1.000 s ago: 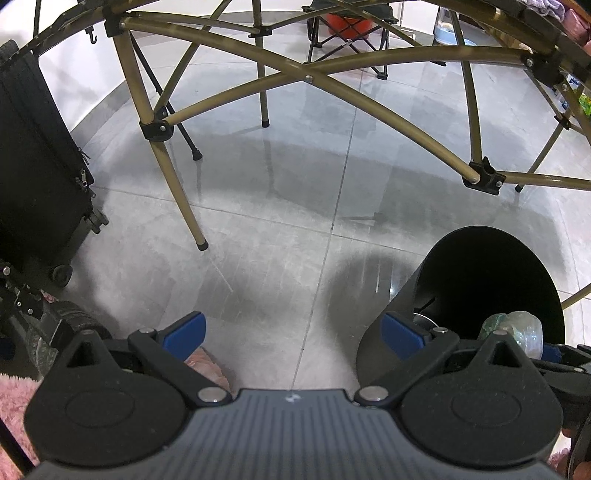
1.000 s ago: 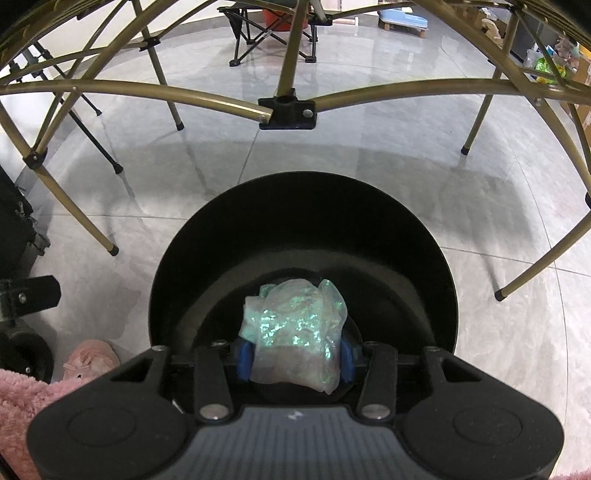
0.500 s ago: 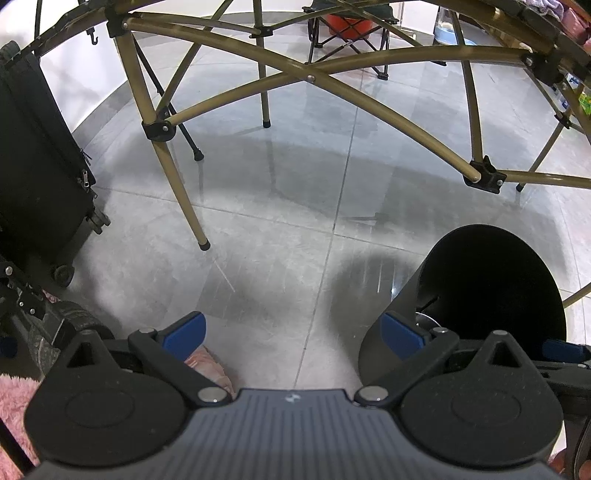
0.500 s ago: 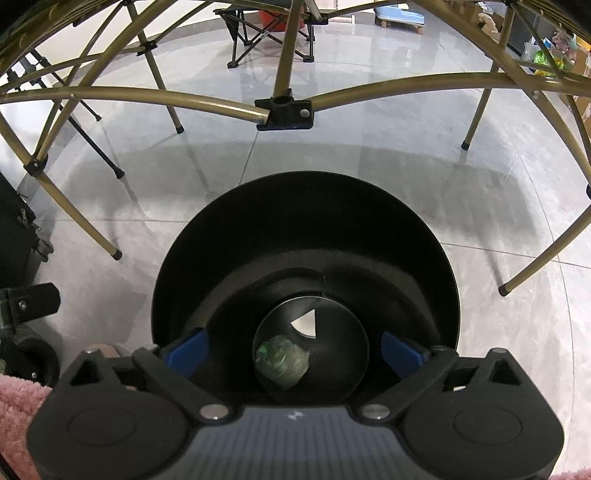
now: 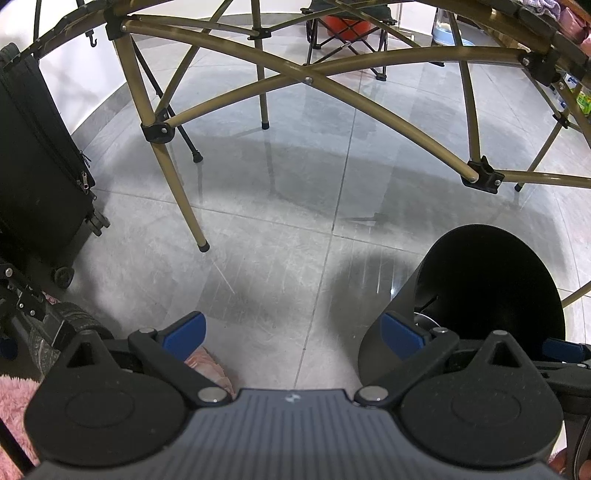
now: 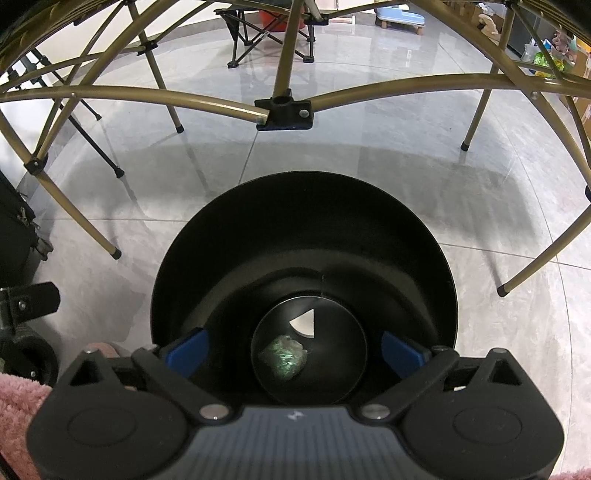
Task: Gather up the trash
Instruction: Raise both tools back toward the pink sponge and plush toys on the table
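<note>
A black round trash bin (image 6: 306, 229) stands on the grey tiled floor, right under my right gripper (image 6: 293, 349). The right gripper's blue-padded jaws stand wide open over the bin's mouth with nothing between them. A crumpled clear wrapper with a green sheen (image 6: 283, 356) lies at the bottom of the bin. In the left wrist view the same bin (image 5: 480, 288) is at the lower right, and a blue pad of the right gripper (image 5: 561, 349) shows at its rim. My left gripper (image 5: 293, 332) hangs open and empty over bare floor, left of the bin.
Gold folding table legs and cross bars (image 5: 177, 192) arch over the floor (image 5: 280, 229) ahead. A black wheeled suitcase (image 5: 33, 177) stands at the left. A pink slipper (image 5: 207, 365) and pink fuzzy cloth (image 5: 14, 398) lie near me. A folding chair (image 6: 266, 33) stands far back.
The right gripper opened and let go of the wrapper, which fell to the bottom of the bin. Neither hand moved; the left gripper stayed open.
</note>
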Available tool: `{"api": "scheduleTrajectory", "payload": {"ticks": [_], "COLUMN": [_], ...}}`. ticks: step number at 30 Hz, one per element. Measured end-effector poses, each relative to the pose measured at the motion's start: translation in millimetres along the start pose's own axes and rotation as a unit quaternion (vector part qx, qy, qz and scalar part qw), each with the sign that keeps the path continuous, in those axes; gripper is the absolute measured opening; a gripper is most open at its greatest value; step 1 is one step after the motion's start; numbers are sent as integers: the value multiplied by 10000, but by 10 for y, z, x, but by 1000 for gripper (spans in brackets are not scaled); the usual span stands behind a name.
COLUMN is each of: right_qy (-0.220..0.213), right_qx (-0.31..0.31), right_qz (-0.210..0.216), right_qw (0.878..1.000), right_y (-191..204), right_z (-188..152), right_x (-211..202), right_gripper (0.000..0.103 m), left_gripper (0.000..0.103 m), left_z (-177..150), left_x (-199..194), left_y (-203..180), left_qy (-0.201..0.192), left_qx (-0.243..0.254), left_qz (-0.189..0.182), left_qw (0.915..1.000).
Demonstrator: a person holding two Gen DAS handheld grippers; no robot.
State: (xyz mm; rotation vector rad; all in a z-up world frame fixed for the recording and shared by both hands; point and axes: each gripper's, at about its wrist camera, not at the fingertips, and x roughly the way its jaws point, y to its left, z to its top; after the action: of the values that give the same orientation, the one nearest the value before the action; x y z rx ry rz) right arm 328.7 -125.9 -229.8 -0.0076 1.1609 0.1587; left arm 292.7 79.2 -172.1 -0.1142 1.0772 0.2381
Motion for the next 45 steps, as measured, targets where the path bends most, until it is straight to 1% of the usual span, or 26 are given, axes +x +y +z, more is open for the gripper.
{"api": "scheduleTrajectory", "payload": {"ticks": [4, 7, 12, 17, 23, 31, 38, 41, 45], "right_qy": [-54, -198, -550, -981, -1468, -2225, -3057, -3294, -3496], "right_qx": [0, 1, -1, 47, 150, 254, 249, 254, 242], "right_qz": [18, 43, 121, 86, 76, 64, -55, -99, -113], "right_qw": [10000, 9998, 9984, 9951, 9890, 9746, 9518, 9438, 9365], "right_y": [-9, -25, -66, -153, -290, -464, -611, -668, -692], "right_z": [9, 26, 65, 125, 197, 329, 545, 665, 838], "right_x": [-41, -130, -365, -620, -922, -1361, -1724, -1830, -1886], "right_gripper": [101, 101, 101, 103, 103, 103, 103, 103, 103], "left_gripper": [103, 103, 103, 103, 103, 103, 103, 103, 103], "left_z": [32, 57, 107, 153, 225, 417, 652, 785, 967], "left_x": [-38, -111, -334, -612, -879, -1169, -1345, -1385, -1412], "left_y": [-5, -7, -67, -135, -252, -367, -478, -506, -540], "left_qy": [-69, -203, -659, -1165, -1573, -2093, -2491, -2603, -2772], "left_qx": [-11, -37, 18, 76, 155, 184, 168, 141, 79], "left_qz": [-21, -36, -28, -114, -241, -300, -357, -376, -348], "left_qw": [10000, 9998, 9978, 9931, 9871, 9772, 9677, 9647, 9601]}}
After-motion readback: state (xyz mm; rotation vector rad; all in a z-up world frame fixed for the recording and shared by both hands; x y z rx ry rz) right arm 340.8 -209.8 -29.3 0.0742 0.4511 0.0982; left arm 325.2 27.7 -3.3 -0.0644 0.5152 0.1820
